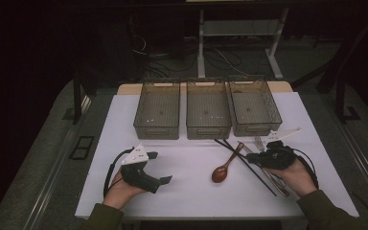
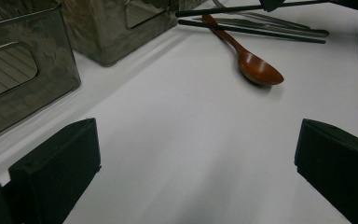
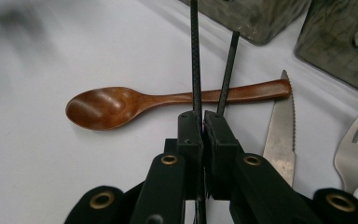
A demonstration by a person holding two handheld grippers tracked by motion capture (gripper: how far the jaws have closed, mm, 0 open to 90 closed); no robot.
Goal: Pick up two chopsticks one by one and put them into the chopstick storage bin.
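While right gripper (image 3: 201,122) pinches thin black chopstick (image 3: 195,56) | glossy wooden spoon (image 3: 121,105) beneath | left gripper (image 2: 196,177) fingers spread

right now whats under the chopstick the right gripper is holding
The right gripper is shut on one black chopstick. Beneath it the wooden spoon handle crosses on the white table. The strip of handle directly under the stick is covered.

Three bins (image 1: 208,115) sit side by side at the table's (image 1: 182,191) far edge. Your left gripper (image 1: 162,167) hovers near-left with its jaws apart. Your right gripper (image 1: 251,158) is over the chopsticks (image 1: 249,165), right of the spoon (image 1: 224,168).
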